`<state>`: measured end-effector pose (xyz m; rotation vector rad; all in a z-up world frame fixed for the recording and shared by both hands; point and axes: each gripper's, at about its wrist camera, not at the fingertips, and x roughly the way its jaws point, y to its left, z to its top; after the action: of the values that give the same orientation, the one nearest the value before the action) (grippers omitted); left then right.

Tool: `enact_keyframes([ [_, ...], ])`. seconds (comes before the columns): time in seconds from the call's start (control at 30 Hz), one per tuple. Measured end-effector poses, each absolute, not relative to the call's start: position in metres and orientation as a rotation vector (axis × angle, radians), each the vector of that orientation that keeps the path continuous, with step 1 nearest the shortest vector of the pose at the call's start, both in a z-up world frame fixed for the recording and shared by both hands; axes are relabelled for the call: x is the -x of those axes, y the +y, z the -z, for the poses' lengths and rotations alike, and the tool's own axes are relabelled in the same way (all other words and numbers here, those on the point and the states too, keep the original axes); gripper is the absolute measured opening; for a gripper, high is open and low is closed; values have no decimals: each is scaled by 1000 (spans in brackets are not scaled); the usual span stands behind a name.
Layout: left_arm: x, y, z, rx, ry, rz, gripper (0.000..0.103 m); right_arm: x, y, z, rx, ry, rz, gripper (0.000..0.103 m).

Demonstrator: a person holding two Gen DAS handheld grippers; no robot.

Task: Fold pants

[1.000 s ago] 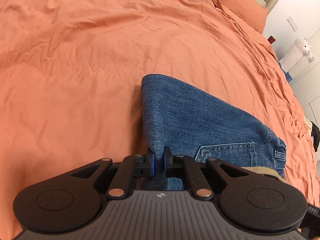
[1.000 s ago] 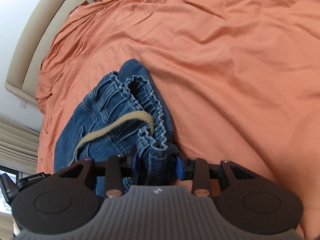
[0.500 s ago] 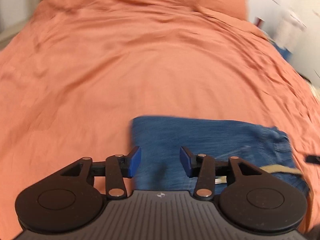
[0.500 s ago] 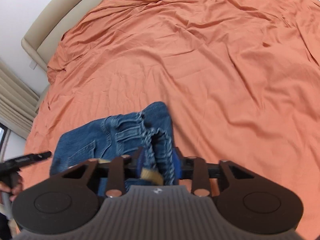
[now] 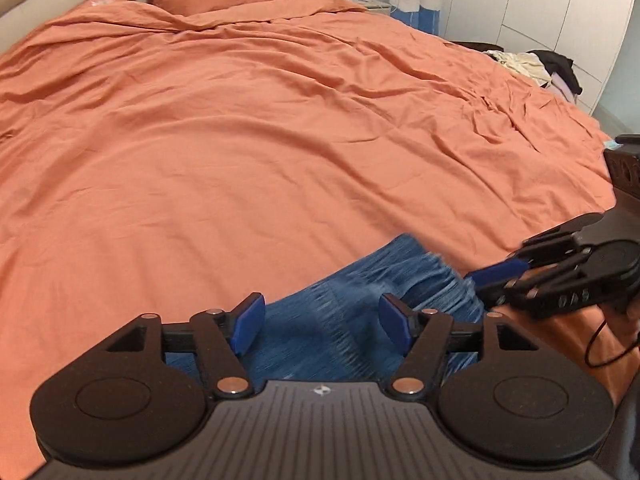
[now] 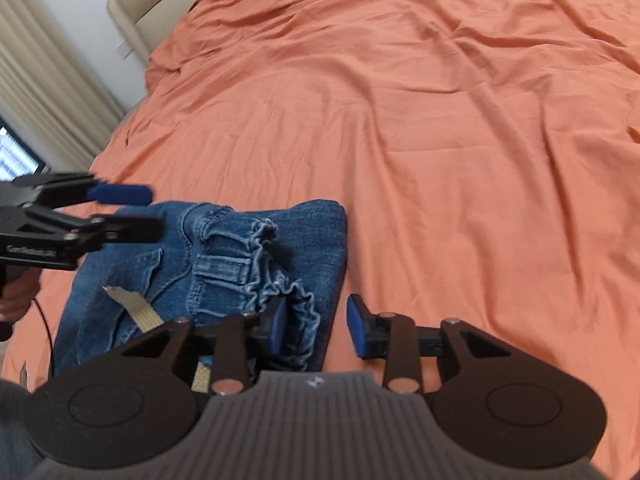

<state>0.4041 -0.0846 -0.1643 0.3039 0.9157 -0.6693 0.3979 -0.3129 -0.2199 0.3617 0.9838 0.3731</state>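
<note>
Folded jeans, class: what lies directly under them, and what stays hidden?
The folded jeans rest on the orange bed cover, which shows all around them. A tan strap lies on top. The inner denim layers and the cover beneath are hidden.

The left gripper [image 5: 320,322] hangs with its jaws wide apart above the blurred blue pants [image 5: 360,300] lying on the orange bedspread [image 5: 280,140]. The right gripper [image 5: 490,280] hovers just beside the denim, at its right edge.

The pants [image 6: 224,248] are thick blue jean cloth with a rough look. The bed [image 6: 440,120] has soft, crinkly orange cloth. The right tool [image 6: 316,324] is dull black plastic.
</note>
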Motion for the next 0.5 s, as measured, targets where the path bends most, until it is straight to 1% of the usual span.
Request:
enact_keyframes([
  [0.07, -406, -94, 175, -297, 923, 695, 81, -405, -312, 223, -359, 994, -409, 30],
  [0.1, -407, -98, 178, -304, 922, 707, 83, -409, -311, 224, -349, 993, -423, 26],
  [0.17, -411, -103, 185, -329, 919, 733, 85, -413, -309, 227, -328, 998, -434, 24],
  [0.23, -419, -104, 189, -325, 943, 769, 86, -415, -306, 229, -322, 998, -441, 15],
  [0.27, -424, -105, 191, -318, 963, 785, 87, -414, -305, 229, -314, 997, -434, 14],
  [0.3, -429, -107, 193, -311, 979, 801, 86, -413, -302, 228, -306, 997, -424, 13],
  [0.33, -433, -107, 196, -298, 999, 824, 83, -413, -300, 227, -298, 996, -411, 12],
  [0.37, -436, -107, 198, -278, 1020, 839, 75, -412, -298, 226, -292, 997, -396, 12],
  [0.4, -438, -106, 199, -248, 1038, 865, 52, -411, -296, 226, -286, 999, -384, 11],
  [0.43, -439, -105, 199, -214, 1057, 888, 50, -412, -295, 225, -281, 1002, -372, 11],
  [0.5, -433, -105, 196, -226, 1039, 872, 45, -411, -292, 222, -269, 1003, -358, 11],
])
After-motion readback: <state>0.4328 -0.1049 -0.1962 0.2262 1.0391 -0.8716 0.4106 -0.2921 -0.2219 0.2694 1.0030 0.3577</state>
